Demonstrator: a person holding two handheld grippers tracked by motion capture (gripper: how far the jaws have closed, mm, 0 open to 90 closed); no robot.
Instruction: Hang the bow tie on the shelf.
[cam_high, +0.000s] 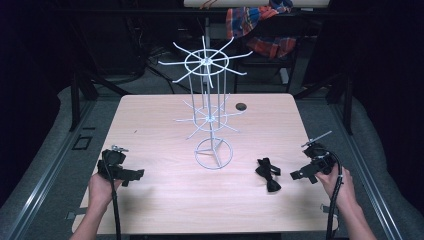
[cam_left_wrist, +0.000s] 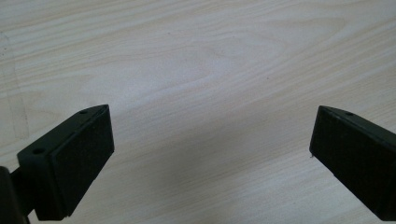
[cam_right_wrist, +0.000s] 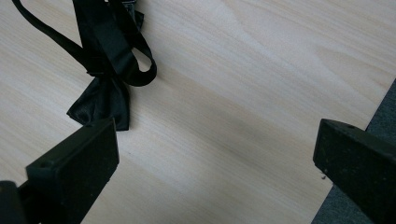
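A glossy black bow tie (cam_high: 267, 174) lies on a pale, wood-grained table (cam_high: 160, 195) just beside the black right gripper (cam_high: 306, 172), its satin (cam_right_wrist: 105, 100) catching light ahead of the matt jaws. Beyond both black grippers stands a white wire rack (cam_high: 210, 107); a red, blue and orange plaid cloth (cam_high: 260, 22) hangs behind.

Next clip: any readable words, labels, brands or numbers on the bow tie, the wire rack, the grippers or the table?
None: the black bow tie, white wire rack, wooden table, left gripper and right gripper bear no readable print.
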